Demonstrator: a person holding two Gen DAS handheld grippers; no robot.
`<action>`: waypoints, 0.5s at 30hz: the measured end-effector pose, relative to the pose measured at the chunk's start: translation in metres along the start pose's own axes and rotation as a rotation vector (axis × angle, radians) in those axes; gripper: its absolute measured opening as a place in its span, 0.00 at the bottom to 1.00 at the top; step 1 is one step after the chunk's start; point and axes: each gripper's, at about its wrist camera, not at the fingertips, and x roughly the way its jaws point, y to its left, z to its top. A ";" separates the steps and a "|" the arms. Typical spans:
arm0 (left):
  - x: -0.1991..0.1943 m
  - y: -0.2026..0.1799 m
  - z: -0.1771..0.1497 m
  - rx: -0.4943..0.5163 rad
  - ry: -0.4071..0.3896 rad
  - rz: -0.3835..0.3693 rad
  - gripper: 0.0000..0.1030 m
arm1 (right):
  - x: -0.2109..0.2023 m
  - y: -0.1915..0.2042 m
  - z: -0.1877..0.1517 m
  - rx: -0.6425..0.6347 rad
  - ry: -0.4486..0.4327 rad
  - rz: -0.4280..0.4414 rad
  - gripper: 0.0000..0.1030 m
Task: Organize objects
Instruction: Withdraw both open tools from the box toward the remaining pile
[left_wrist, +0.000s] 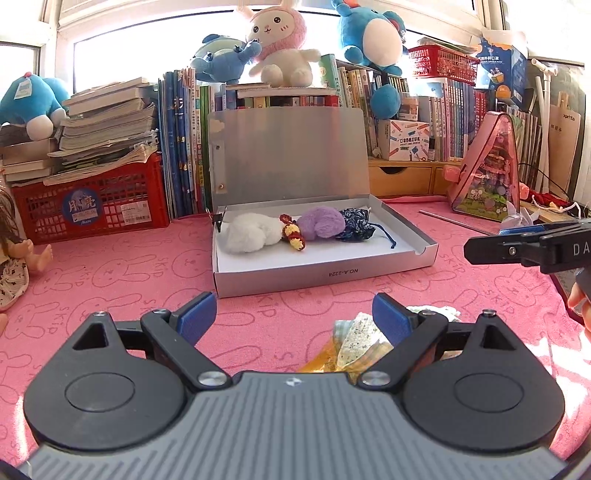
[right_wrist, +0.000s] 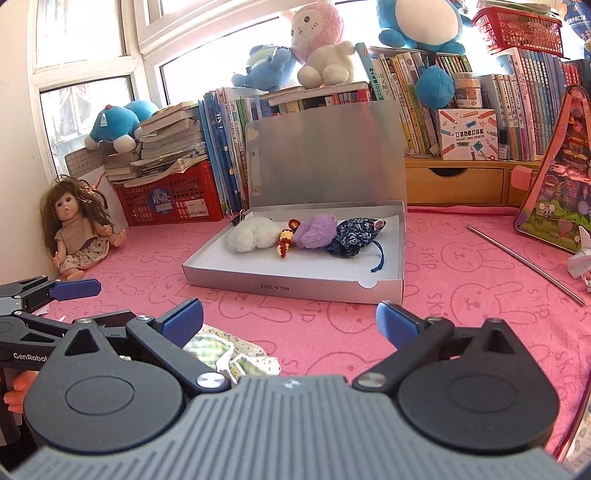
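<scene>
Your left gripper (left_wrist: 293, 314) stands wide open with nothing between its blue pads; a small bundle of patterned cloth pieces (left_wrist: 360, 338) lies on the pink towel (left_wrist: 110, 280) just under its right finger, at about 5 o'clock in that view. Your right gripper (right_wrist: 290, 319) is likewise spread open and empty, and the same cloth pieces (right_wrist: 236, 350) sit beneath its left finger at about 7 o'clock. Each gripper shows at the edge of the other's view: the right one at 3 o'clock from the left wrist, the left one at 9 o'clock from the right wrist.

Straight ahead at 12 o'clock, well apart from both grippers, the silver box (left_wrist: 325, 277) rests on the towel with its lid (left_wrist: 291, 151) standing upright against the books. Inside, in a row along the back wall, you have a white plush (left_wrist: 251, 232), a small crocheted red-and-yellow piece (left_wrist: 291, 232), a purple plush (left_wrist: 321, 223) and a dark blue patterned pouch (left_wrist: 354, 225) with its cord trailing forward. They touch one another; the front half of the box floor is bare.

Farther off, a doll (right_wrist: 77, 229) sits at 9 o'clock, a red crate (left_wrist: 92, 206) holds stacked books at 10 o'clock, and a red basket (left_wrist: 443, 61) sits atop the books at 1 o'clock.
</scene>
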 end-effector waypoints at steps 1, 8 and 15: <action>-0.003 0.000 -0.004 0.005 -0.002 0.005 0.91 | -0.001 0.002 -0.004 -0.007 0.002 -0.003 1.00; -0.023 0.003 -0.029 0.010 0.001 0.029 0.91 | -0.014 0.019 -0.029 -0.091 0.009 -0.021 1.00; -0.039 0.008 -0.059 -0.035 0.011 0.051 0.91 | -0.023 0.039 -0.053 -0.164 0.033 -0.019 1.00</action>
